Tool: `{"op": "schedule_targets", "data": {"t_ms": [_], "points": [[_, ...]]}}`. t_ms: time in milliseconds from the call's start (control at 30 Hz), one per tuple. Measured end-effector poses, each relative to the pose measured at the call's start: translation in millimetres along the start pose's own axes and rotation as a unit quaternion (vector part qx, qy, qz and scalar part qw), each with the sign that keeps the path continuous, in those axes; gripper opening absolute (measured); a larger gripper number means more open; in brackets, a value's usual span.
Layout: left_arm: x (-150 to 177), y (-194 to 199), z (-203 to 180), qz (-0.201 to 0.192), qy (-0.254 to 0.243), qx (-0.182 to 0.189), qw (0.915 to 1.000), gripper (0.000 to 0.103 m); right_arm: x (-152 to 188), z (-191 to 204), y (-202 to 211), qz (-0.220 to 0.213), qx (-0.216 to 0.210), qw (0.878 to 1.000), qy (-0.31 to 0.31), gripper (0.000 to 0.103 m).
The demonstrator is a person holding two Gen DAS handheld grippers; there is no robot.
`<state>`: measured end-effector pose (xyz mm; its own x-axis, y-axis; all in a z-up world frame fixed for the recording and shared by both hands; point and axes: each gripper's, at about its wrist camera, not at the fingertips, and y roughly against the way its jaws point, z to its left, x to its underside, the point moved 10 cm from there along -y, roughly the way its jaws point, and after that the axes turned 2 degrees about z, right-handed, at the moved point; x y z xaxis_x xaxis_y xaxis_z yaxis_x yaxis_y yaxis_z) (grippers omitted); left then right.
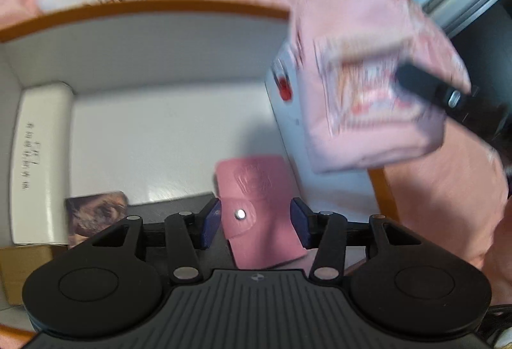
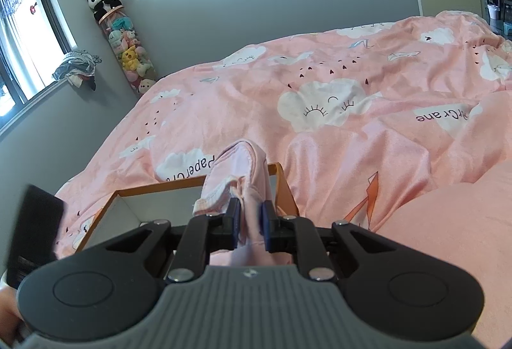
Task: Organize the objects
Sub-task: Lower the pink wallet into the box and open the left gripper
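A: Over the box (image 1: 166, 38), on the bed (image 2: 352, 131), which step is being carried out?

B: Packing is judged to be under way. A pink wallet (image 1: 256, 208) is seen lying in the box between the wide-spread pads of the left gripper (image 1: 256, 221), untouched by either pad. A pink cloth (image 2: 243, 176) is held pinched in the narrow right gripper (image 2: 251, 221), above the box's right edge.

A: What is called for next?

B: The left gripper should be lifted clear. The cloth can then be lowered into the free space beside the white case (image 1: 41, 157) and released.
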<state>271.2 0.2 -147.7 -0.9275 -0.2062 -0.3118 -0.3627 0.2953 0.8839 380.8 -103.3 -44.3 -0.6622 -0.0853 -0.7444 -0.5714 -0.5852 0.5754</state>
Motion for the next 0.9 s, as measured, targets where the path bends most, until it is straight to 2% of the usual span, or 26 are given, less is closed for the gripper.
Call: {"op": "schedule_targets", "data": {"t_ms": [100, 200, 300, 567, 700, 800, 900], "points": [[-1.8, 32.2, 14.2, -0.065, 0.027, 0.01, 0.9975, 0.055, 5.0, 0.8, 0.1, 0.011, 0.01, 1.0, 0.005, 0.015], [-9.4, 62.4, 33.7, -0.129, 0.042, -0.012, 0.9907, 0.055, 13.8, 8.8, -2.0, 0.031, 0.005, 0.999, 0.011, 0.015], [-21.7, 76.1, 34.8, -0.161, 0.05, -0.035, 0.9851, 0.055, 27.9, 19.2, -9.6, 0.067, -0.001, 0.998, 0.008, 0.015], [-24.0, 71.0, 38.0, -0.172, 0.042, -0.031, 0.9837, 0.055, 63.3, 15.3, -33.0, 0.158, 0.038, 0.986, -0.033, 0.015], [-27.5, 65.8, 41.2, -0.183, 0.051, -0.023, 0.9815, 0.054, 69.1, 18.2, -38.9, 0.188, 0.048, 0.981, -0.029, 0.015], [-26.7, 69.7, 44.8, -0.19, 0.057, -0.018, 0.9799, 0.053, 70.4, 20.3, -43.6, 0.208, 0.067, 0.976, -0.012, 0.016], [-25.9, 72.1, 47.0, -0.19, 0.059, -0.008, 0.98, 0.049, 73.6, 24.2, -49.6, 0.236, 0.09, 0.967, 0.034, 0.016]]}}
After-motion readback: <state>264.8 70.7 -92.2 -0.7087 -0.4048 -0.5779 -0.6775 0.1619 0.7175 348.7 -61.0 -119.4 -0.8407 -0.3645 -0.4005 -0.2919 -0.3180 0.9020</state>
